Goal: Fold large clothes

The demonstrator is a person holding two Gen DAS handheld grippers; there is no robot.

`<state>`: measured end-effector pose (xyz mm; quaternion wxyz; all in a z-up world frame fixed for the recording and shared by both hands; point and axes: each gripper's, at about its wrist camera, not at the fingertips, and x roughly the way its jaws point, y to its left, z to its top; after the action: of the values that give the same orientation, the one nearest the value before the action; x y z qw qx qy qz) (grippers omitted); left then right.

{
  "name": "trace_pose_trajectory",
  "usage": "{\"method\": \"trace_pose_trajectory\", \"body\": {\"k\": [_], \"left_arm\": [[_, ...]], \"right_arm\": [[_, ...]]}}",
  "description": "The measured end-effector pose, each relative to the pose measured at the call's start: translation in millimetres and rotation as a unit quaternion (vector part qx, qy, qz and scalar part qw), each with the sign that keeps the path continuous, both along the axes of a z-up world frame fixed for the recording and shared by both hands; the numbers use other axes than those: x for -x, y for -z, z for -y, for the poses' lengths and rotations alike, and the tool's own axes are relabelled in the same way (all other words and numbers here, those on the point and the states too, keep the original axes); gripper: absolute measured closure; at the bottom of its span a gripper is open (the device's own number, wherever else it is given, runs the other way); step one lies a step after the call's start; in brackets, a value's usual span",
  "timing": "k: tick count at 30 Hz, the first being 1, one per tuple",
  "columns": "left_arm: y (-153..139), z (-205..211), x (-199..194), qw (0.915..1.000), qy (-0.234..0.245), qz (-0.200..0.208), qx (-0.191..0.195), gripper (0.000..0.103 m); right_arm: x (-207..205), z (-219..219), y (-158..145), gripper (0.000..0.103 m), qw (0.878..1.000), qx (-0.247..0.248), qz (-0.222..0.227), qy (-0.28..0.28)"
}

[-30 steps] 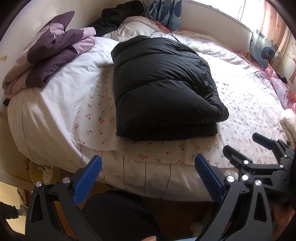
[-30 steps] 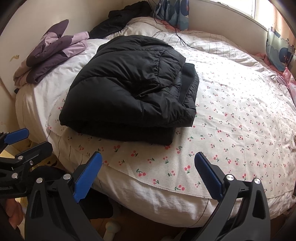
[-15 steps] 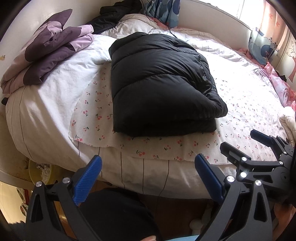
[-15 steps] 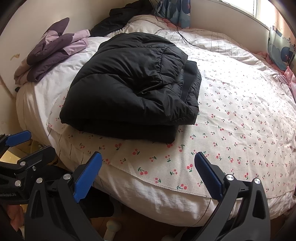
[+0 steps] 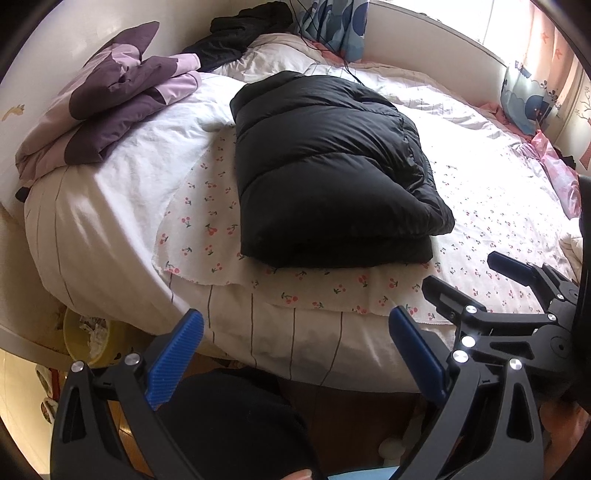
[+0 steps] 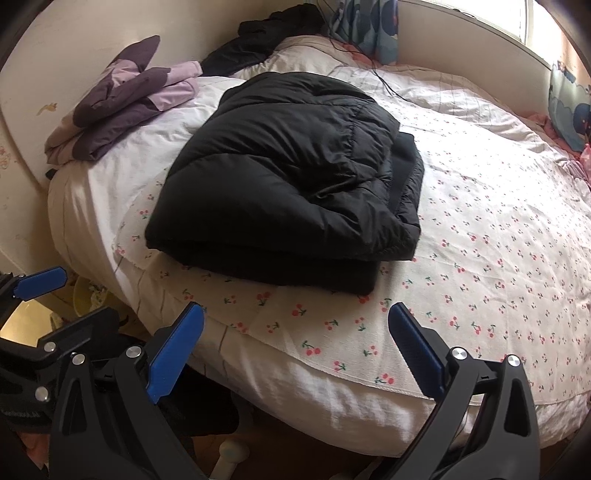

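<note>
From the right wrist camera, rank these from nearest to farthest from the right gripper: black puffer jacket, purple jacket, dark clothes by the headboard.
Measured from the right gripper:
1. Black puffer jacket, folded on the cherry-print sheet, straight ahead.
2. Purple jacket, folded at the bed's far left edge.
3. Dark clothes, heaped at the far end near the blue curtain.

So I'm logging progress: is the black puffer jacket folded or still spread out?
Folded. The black puffer jacket lies as a compact stacked bundle on the cherry-print sheet, layers visible along its near edge; neither pair of tongs touches it.
</note>
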<state>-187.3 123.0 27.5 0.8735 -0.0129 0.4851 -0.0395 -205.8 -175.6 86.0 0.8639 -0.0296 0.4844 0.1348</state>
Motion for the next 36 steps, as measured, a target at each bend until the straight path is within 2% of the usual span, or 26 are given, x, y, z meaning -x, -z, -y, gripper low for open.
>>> {"method": "trace_pose_trajectory", "body": {"k": [4,15,27,36], "left_arm": [[-3.3,0.8,3.0,1.0,-0.005,0.001,-0.002,0.007],[-11.6,24.8,10.9,0.9998,0.017,0.007,-0.009,0.007],[-17.2,28.5,15.9,0.9994,0.026,0.021,-0.011,0.007],[-16.3,34.8,15.6,0.9992,0.032,0.026,0.0,0.007]], "right_arm": [[2.8,2.1,-3.6,0.006,1.0,-0.007,0.004,-0.001],[8.8,28.3,-10.8,0.006,1.0,-0.018,0.01,0.024],[14.2,28.8,-15.1,0.006,0.999,-0.02,0.015,0.026],[16.3,33.2,-21.0,0.006,0.999,-0.009,0.025,0.036]]}}
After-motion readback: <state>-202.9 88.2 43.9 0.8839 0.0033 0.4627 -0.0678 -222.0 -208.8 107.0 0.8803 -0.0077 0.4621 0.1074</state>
